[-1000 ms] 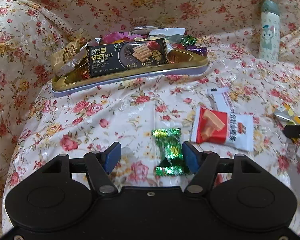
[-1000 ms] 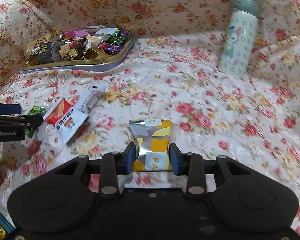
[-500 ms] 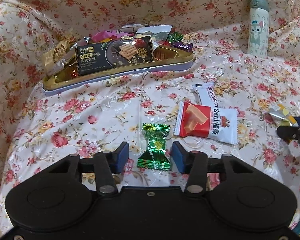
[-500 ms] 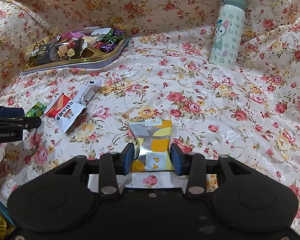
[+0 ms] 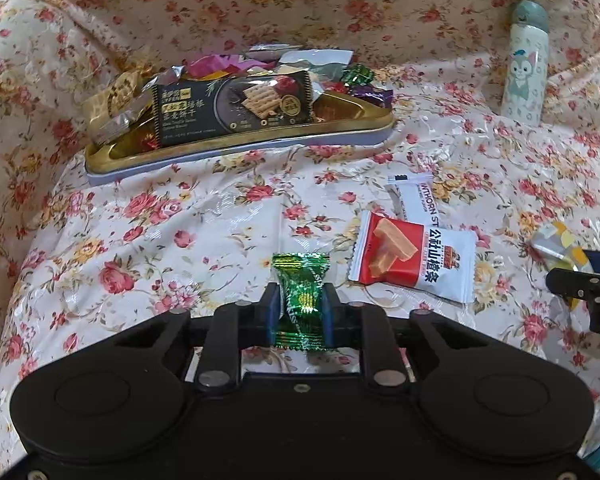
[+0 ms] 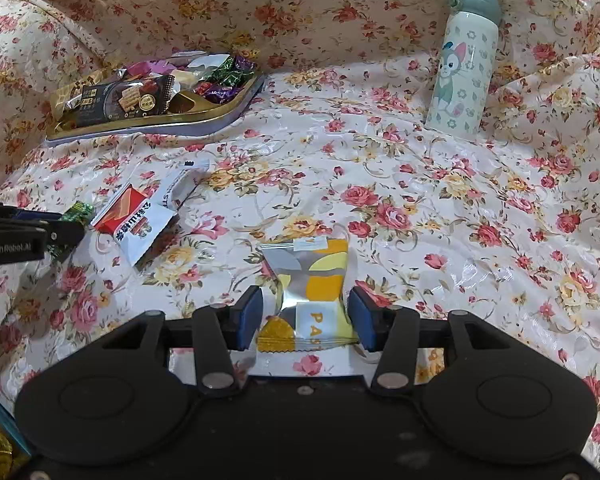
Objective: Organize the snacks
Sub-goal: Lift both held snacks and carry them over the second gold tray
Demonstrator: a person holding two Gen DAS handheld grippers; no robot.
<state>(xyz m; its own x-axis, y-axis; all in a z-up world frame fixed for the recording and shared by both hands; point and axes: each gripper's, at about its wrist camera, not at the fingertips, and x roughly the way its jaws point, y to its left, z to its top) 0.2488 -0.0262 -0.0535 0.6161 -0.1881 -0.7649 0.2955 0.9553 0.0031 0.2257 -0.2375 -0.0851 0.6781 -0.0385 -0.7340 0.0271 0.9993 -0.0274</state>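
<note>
A green foil candy lies on the flowered cloth, and my left gripper is shut on it, both blue pads pressing its sides. The left gripper and the candy also show at the left edge of the right wrist view. My right gripper is shut on a silver and yellow packet, which is crinkled at its waist and rests on the cloth. A gold tray at the back left holds several wrapped snacks, with a dark cracker pack in front.
A red and white packet lies between the two grippers, on top of a white stick packet. A white bottle with a cat drawing stands at the back right. Folds of the flowered cloth rise behind the tray.
The left jaws have closed from wide apart onto the green candy. The right jaws stand slightly wider around the yellow packet. Neither hand has shifted.
</note>
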